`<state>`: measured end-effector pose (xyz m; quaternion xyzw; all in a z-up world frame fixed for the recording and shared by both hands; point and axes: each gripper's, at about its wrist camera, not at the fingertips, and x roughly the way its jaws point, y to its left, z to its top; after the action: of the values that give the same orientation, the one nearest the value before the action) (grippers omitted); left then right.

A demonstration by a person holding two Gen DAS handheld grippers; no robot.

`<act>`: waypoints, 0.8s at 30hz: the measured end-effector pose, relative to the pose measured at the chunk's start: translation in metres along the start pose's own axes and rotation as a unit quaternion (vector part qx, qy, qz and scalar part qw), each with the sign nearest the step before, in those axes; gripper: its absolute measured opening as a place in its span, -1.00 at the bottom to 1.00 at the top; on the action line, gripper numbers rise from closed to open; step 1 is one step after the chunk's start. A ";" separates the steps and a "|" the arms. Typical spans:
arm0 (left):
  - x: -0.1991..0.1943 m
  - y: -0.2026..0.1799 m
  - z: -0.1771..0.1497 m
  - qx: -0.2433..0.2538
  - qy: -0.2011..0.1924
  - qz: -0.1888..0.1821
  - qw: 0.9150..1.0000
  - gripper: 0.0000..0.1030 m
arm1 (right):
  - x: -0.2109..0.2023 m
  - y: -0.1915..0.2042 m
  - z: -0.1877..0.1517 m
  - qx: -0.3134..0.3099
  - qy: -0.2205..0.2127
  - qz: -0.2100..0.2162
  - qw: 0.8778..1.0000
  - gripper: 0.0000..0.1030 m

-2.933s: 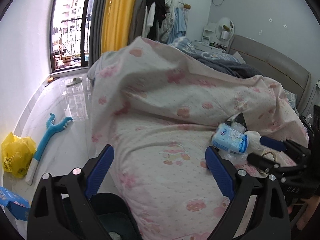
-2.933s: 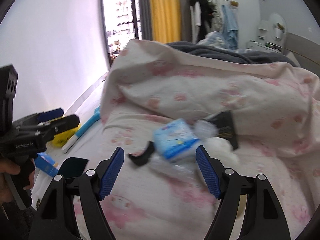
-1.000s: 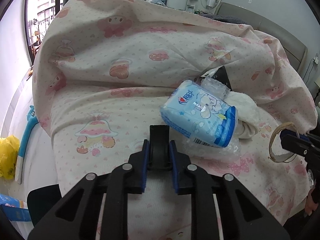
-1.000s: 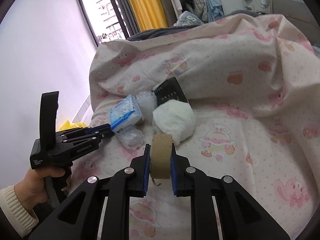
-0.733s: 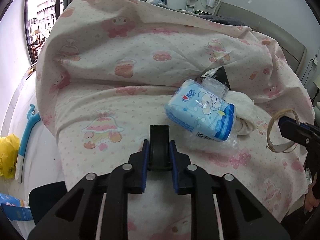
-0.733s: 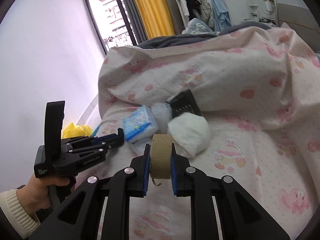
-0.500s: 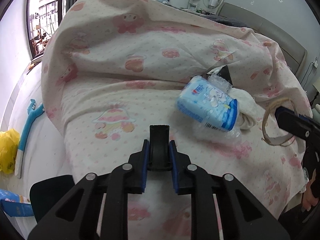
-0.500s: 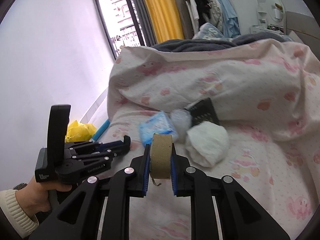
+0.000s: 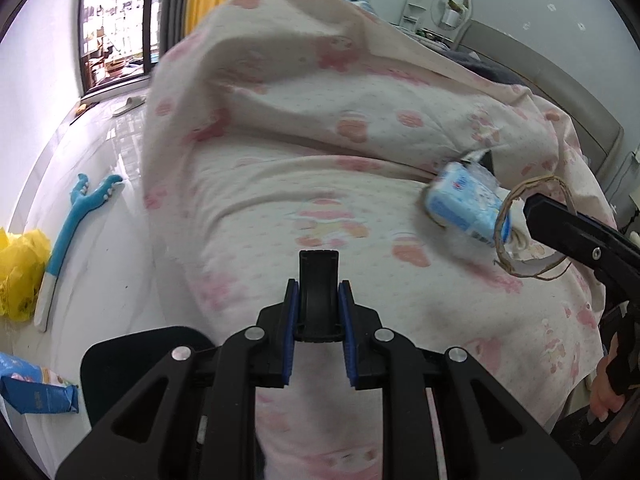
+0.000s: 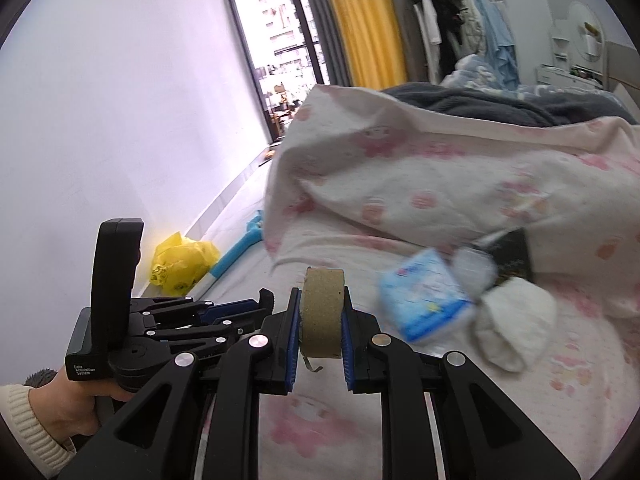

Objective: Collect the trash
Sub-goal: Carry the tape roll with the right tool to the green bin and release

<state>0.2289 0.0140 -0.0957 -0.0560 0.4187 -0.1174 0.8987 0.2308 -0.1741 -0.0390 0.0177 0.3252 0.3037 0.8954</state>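
Observation:
My left gripper (image 9: pixel 318 312) is shut on a black curved plastic piece (image 9: pixel 319 284), held above the pink patterned bedcover (image 9: pixel 360 128). My right gripper (image 10: pixel 320 332) is shut on an empty brown tape roll (image 10: pixel 322 312); it also shows in the left wrist view (image 9: pixel 524 228) as a thin ring at the right. On the bed lie a blue tissue pack (image 10: pixel 424 300), a clear plastic wrapper (image 10: pixel 476 268), a white wad of paper (image 10: pixel 516 328) and a black packet (image 10: pixel 516 252). The left gripper shows at the lower left of the right wrist view (image 10: pixel 268 304).
A black bin (image 9: pixel 148 364) stands on the floor beside the bed, below my left gripper. On the white floor lie a yellow plastic bag (image 9: pixel 20 272), a blue and white toy (image 9: pixel 76 220) and a blue packet (image 9: pixel 36 388). A window (image 9: pixel 116 20) is at the far left.
Both grippers, first open over the trash, closed on the black piece and the tape roll. Since then they have drawn back from the pile and swung left toward the floor side.

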 end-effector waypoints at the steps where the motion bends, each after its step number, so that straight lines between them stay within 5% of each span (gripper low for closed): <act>1: -0.002 0.004 -0.001 -0.002 0.000 0.002 1.000 -0.58 | 0.004 0.006 0.001 -0.003 0.001 0.004 1.000 -0.65; 10: -0.007 0.051 -0.018 -0.021 0.032 0.031 0.999 -0.58 | 0.039 0.052 0.007 -0.027 0.018 0.036 0.999 -0.66; 24: 0.013 0.112 -0.076 -0.055 0.145 0.052 0.986 -0.58 | 0.097 0.115 -0.002 -0.052 0.080 0.070 0.993 -0.65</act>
<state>0.1972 0.1192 -0.1760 -0.0657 0.5529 -0.0539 0.8289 0.2273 -0.0267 -0.0694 -0.0305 0.3778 0.3824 0.8427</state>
